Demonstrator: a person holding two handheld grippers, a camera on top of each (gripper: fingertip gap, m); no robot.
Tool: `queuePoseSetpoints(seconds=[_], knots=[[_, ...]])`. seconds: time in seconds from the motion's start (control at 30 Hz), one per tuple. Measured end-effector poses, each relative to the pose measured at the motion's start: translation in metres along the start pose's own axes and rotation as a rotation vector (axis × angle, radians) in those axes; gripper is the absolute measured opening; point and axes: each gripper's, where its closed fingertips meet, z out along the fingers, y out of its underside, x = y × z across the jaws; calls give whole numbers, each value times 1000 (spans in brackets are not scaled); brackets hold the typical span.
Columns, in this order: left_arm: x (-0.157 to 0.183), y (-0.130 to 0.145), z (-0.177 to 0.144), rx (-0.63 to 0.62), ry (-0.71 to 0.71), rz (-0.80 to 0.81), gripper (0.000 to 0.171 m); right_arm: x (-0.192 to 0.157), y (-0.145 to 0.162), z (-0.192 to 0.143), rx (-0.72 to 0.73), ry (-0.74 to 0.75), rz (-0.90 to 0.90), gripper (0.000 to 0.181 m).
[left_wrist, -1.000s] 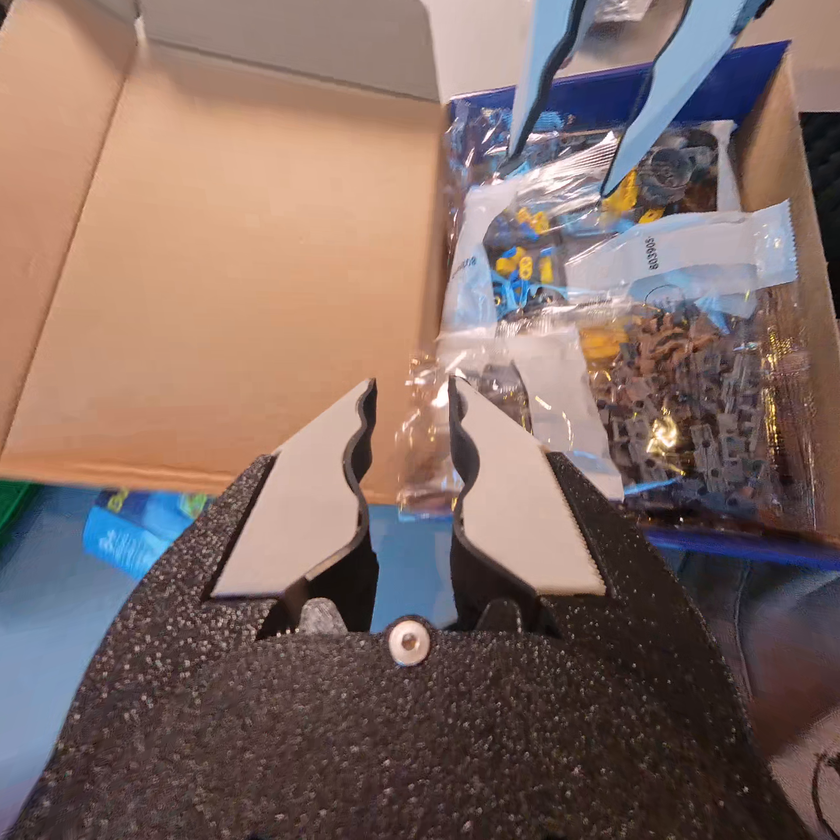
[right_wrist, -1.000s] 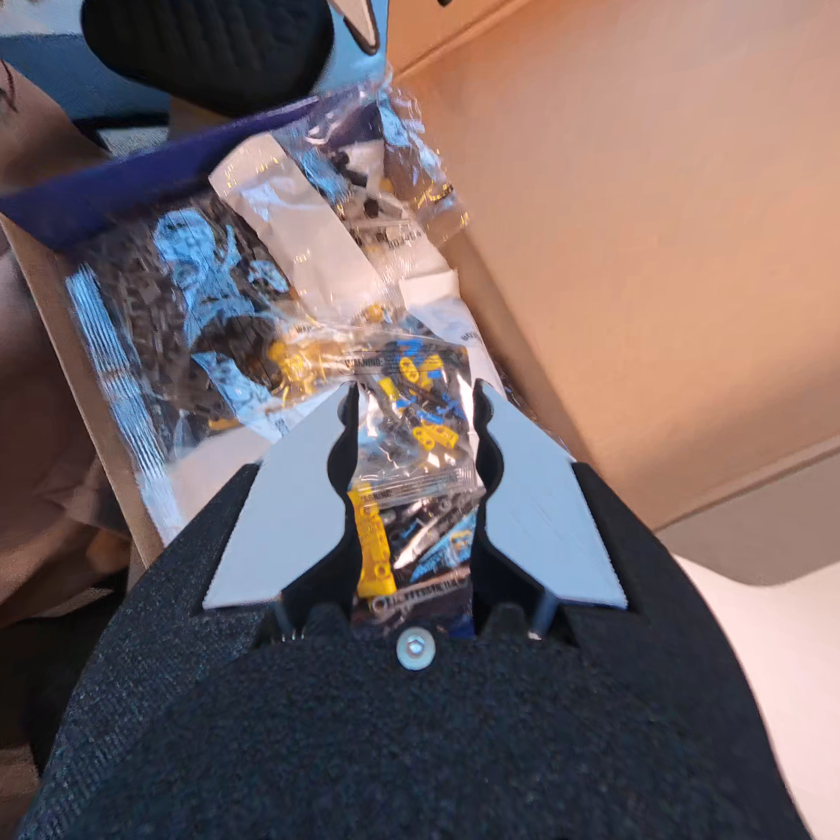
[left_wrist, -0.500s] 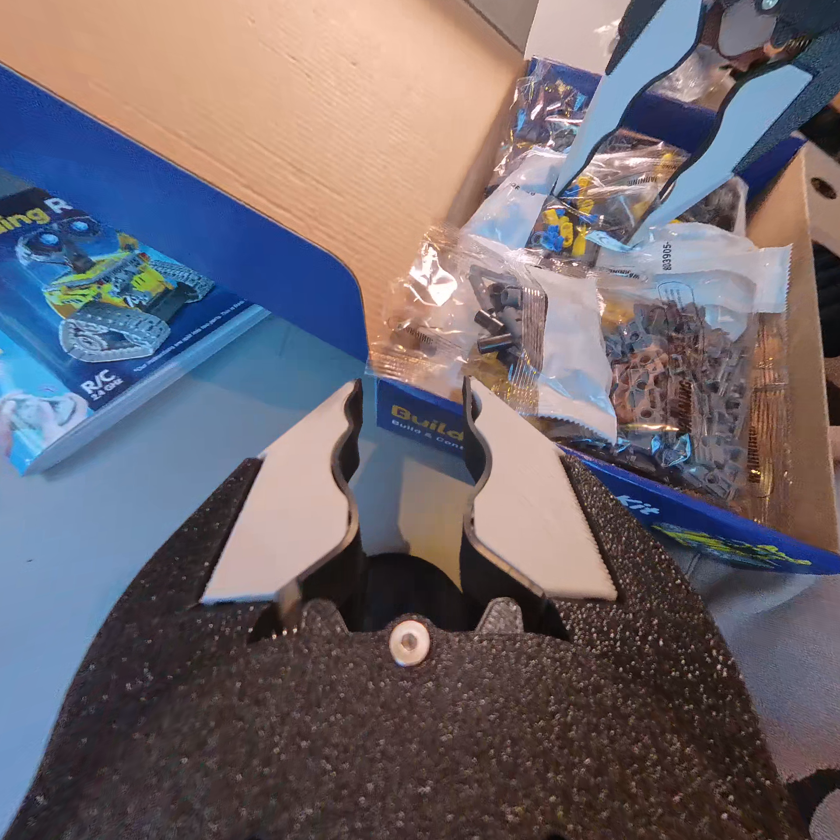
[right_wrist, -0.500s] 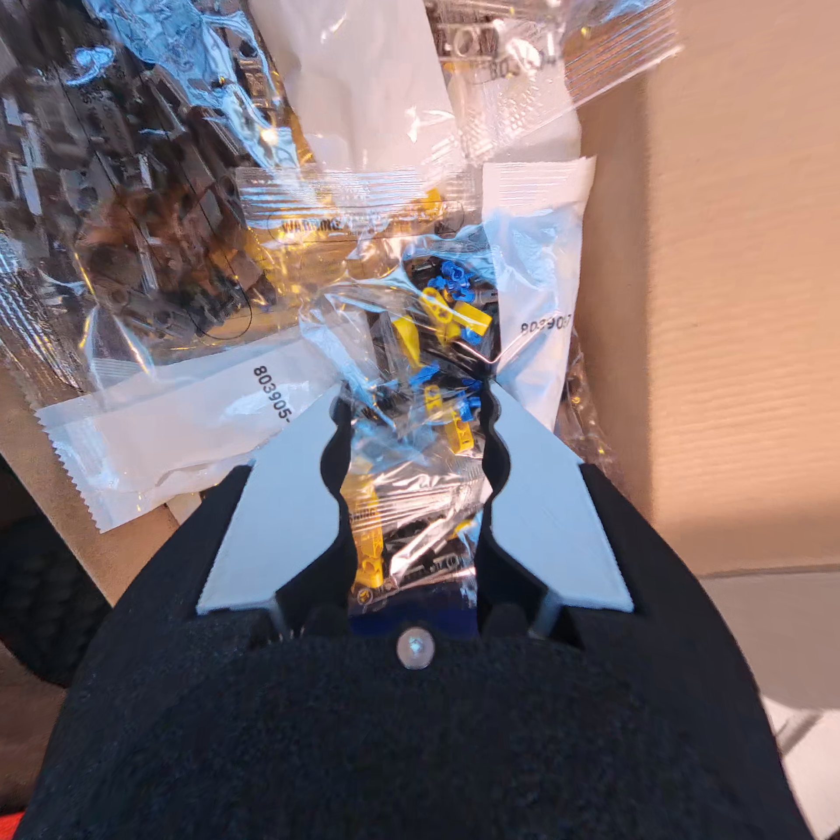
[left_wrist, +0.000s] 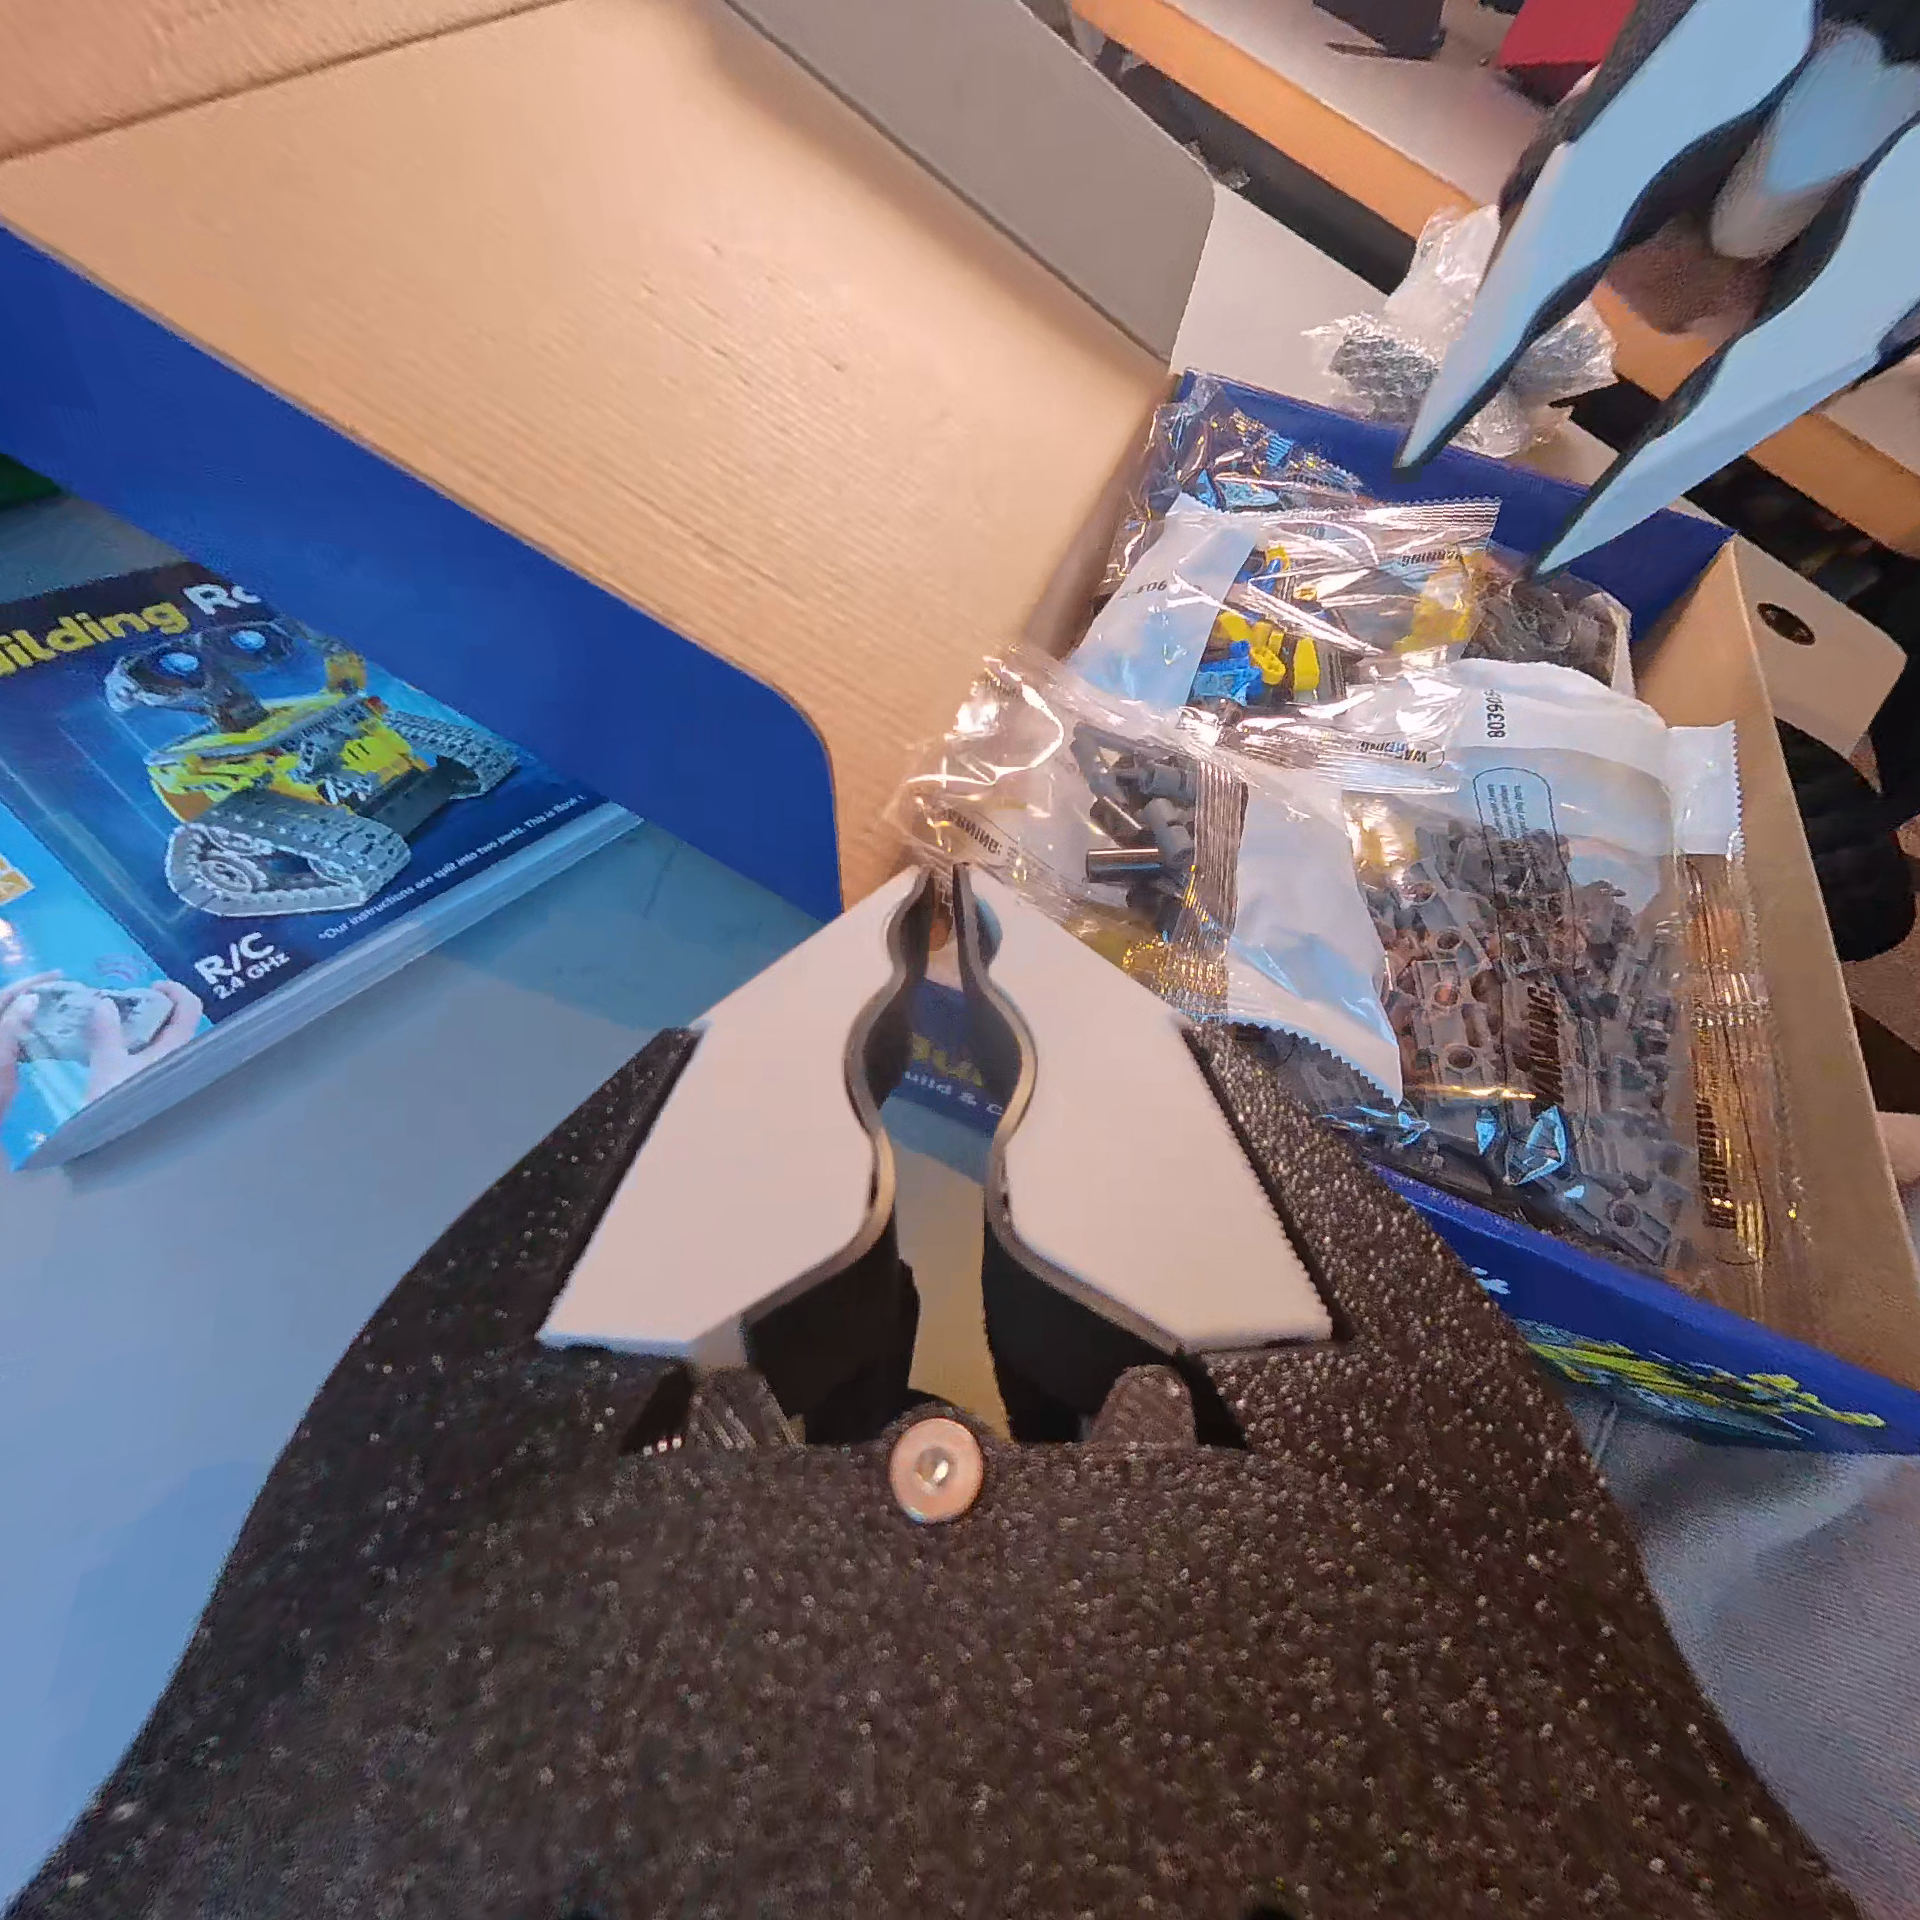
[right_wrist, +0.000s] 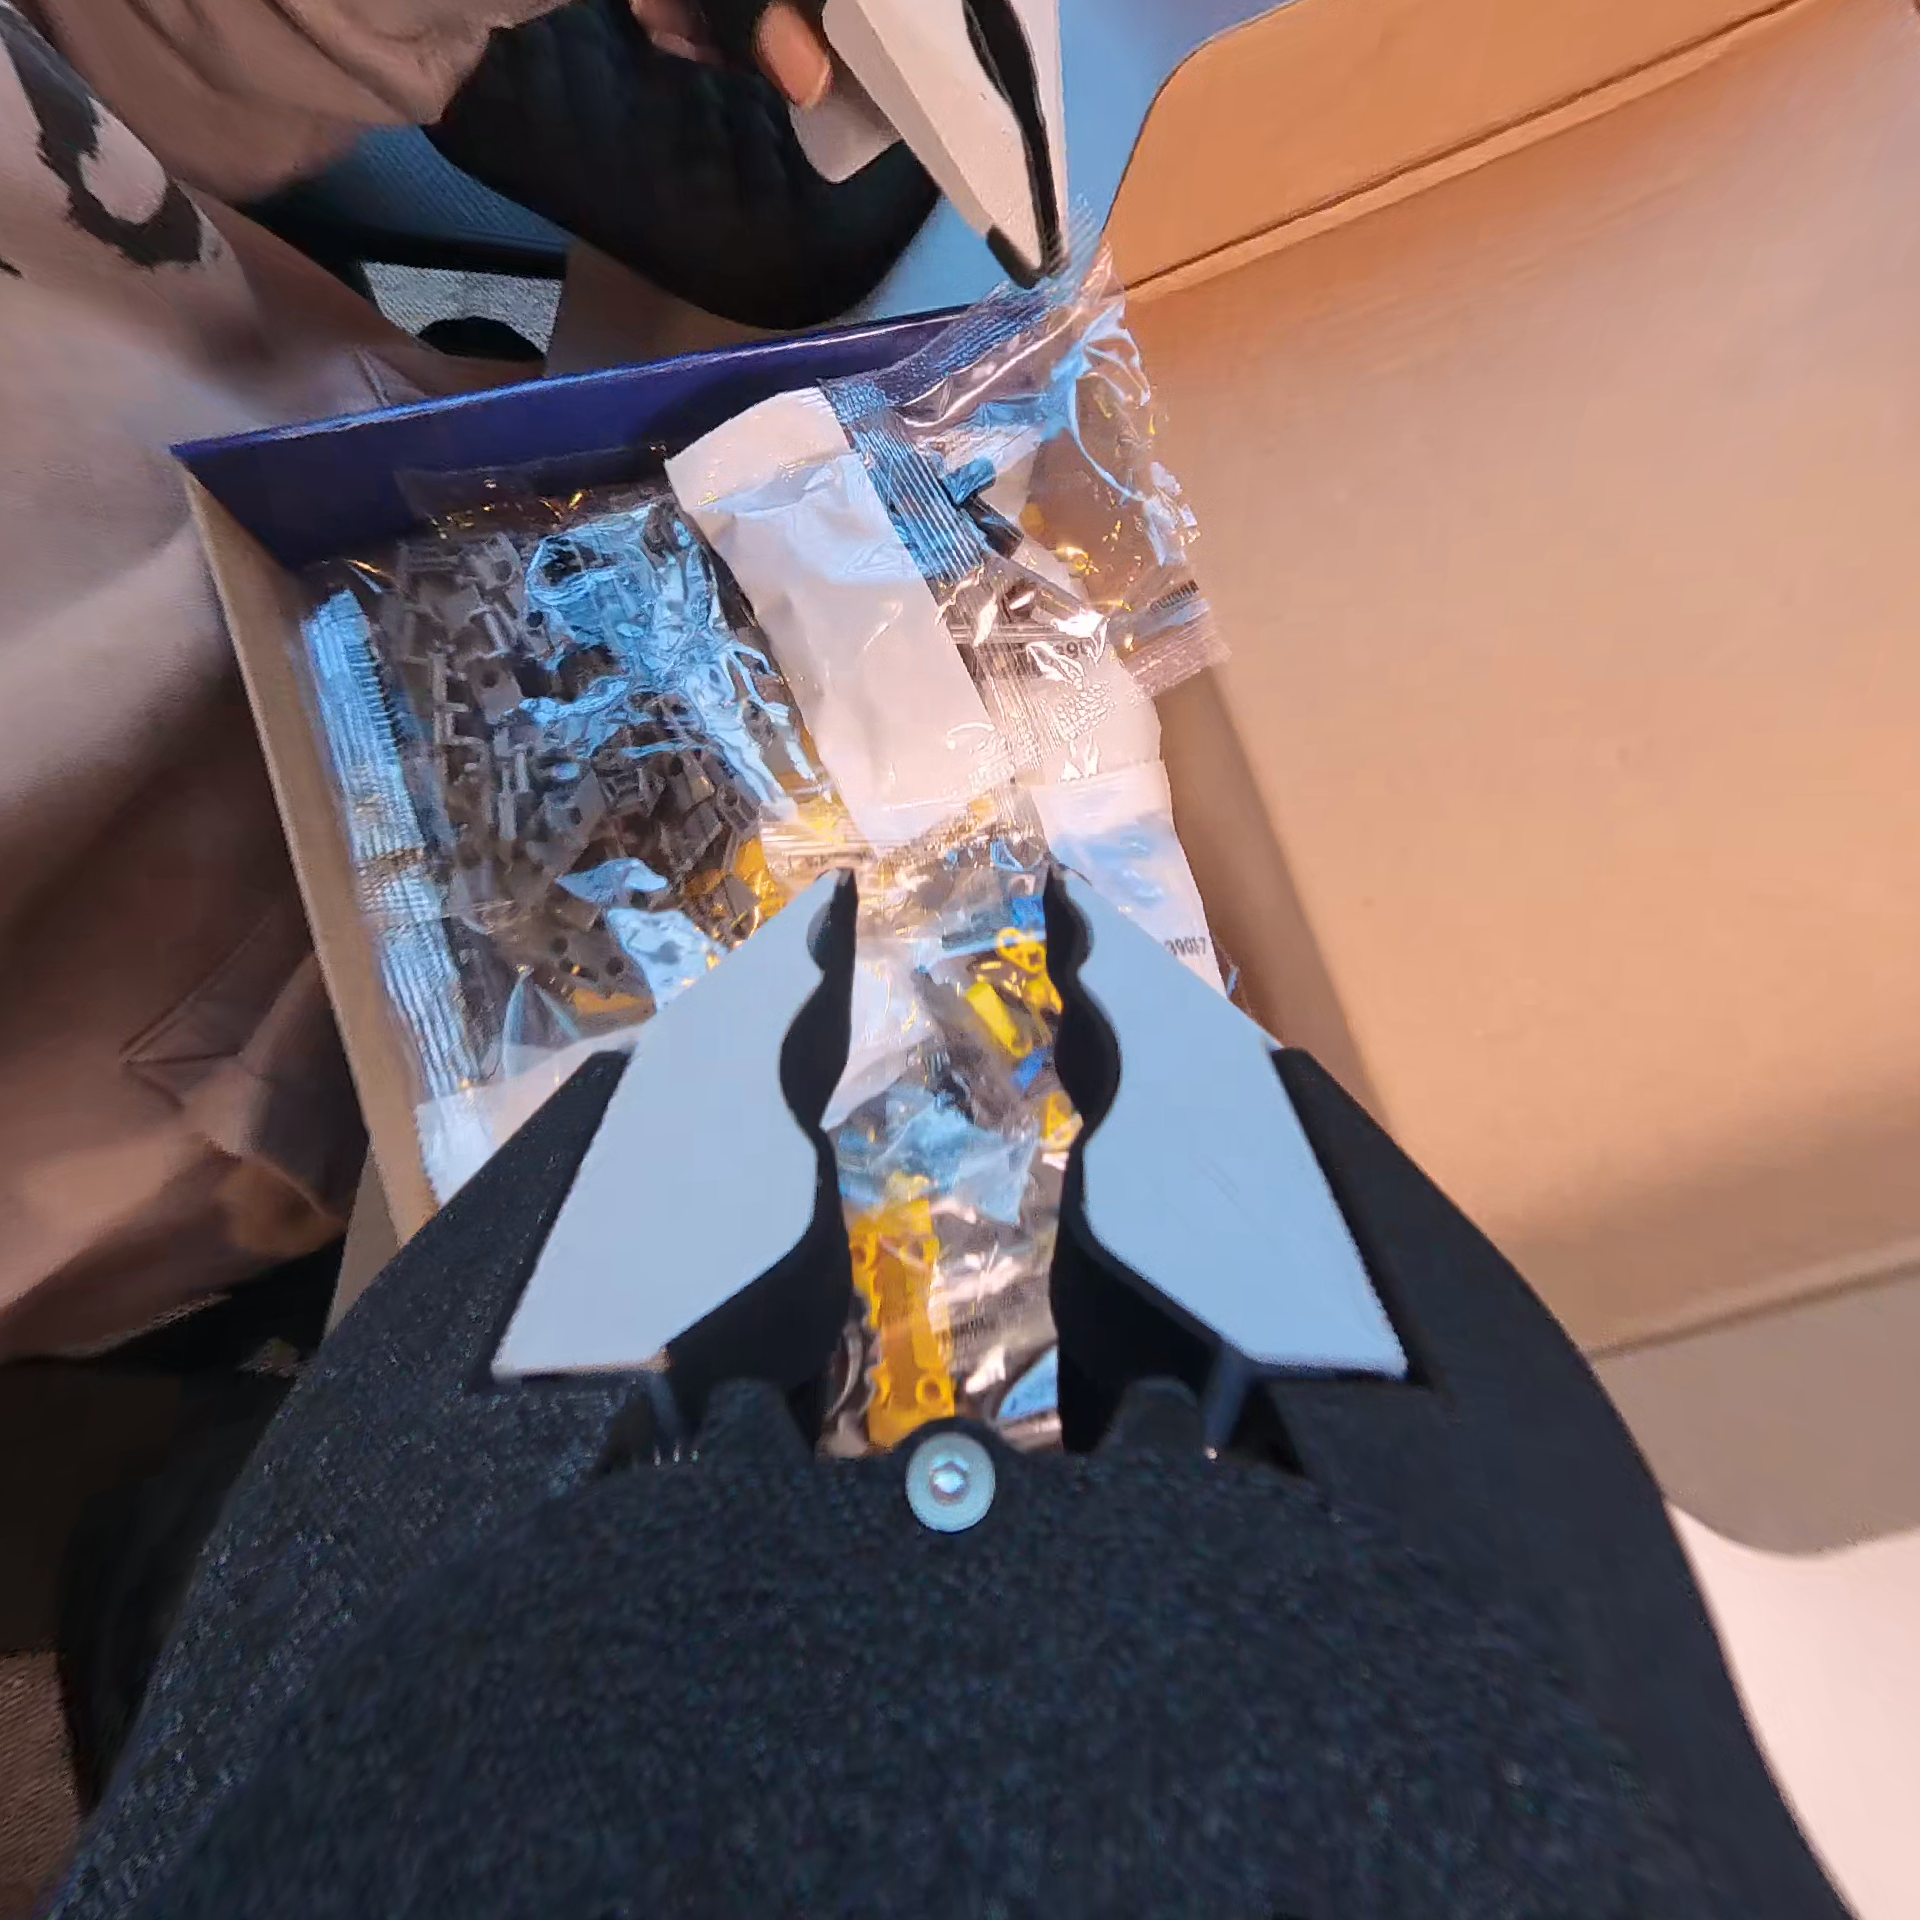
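Two grippers work: left gripper (left_wrist: 938, 883) pinches the grey-parts bag (left_wrist: 1122, 831) corner by the box (left_wrist: 1756, 831); right gripper (right_wrist: 948, 891), jaws narrowly apart, straddles the yellow-and-blue parts bag (right_wrist: 971, 1039) at twelve o'clock.

Bright warm light, glare on plastic bags (right_wrist: 582, 665), blurred wide-angle edges.

One open cardboard box with blue printed outer walls (left_wrist: 1704, 1340) sits on the surface. At least four clear plastic bags of small parts lie inside it: one of grey pieces (left_wrist: 1538, 997), one of dark pins (left_wrist: 1122, 821), one of yellow and blue pieces (left_wrist: 1278, 644), and one more at the far end (left_wrist: 1236, 457). Another small bag (left_wrist: 1382, 353) lies outside. One blue printed booklet (left_wrist: 208, 810) lies beside the box. Two grippers appear.
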Motion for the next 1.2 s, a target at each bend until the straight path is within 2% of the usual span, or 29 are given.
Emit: queuePoseSetpoints(seconds=[0.13,0.2,0.33,0.47,0.5,0.57,0.63,0.67,0.77,0.87,0.97,1.03,1.1,1.2], knots=[[22,-14,-6,75,119,48,0,13,-15,25,56,37,-8,36],[40,-28,-16,151,214,65,0,21,-29,32,113,5,14,47],[81,-50,-35,257,384,206,0,24,-53,37,220,-161,24,72],[103,-60,-42,258,476,387,0,18,-66,33,307,-405,85,83],[101,-60,-38,238,466,421,0,13,-67,32,316,-485,98,79],[97,-64,-32,210,456,453,0,-1,-66,26,315,-616,82,35],[88,-70,-28,199,422,493,0,0,-65,25,299,-569,27,5],[82,-73,-28,199,394,522,0,6,-65,25,296,-490,-14,0],[76,-79,-32,210,383,575,0,25,-76,16,316,-229,-123,0],[85,-51,-28,126,445,639,0,17,-67,18,257,-66,-237,0],[100,2,-20,-23,567,617,0,-21,-31,47,151,-105,-228,2],[105,27,-19,-124,626,579,4,-36,-8,61,82,-119,-195,21],[111,28,-28,-155,707,542,19,-42,-7,51,116,-131,-145,31],[115,-5,-42,-83,765,469,20,-43,-15,20,160,-173,-38,43]])
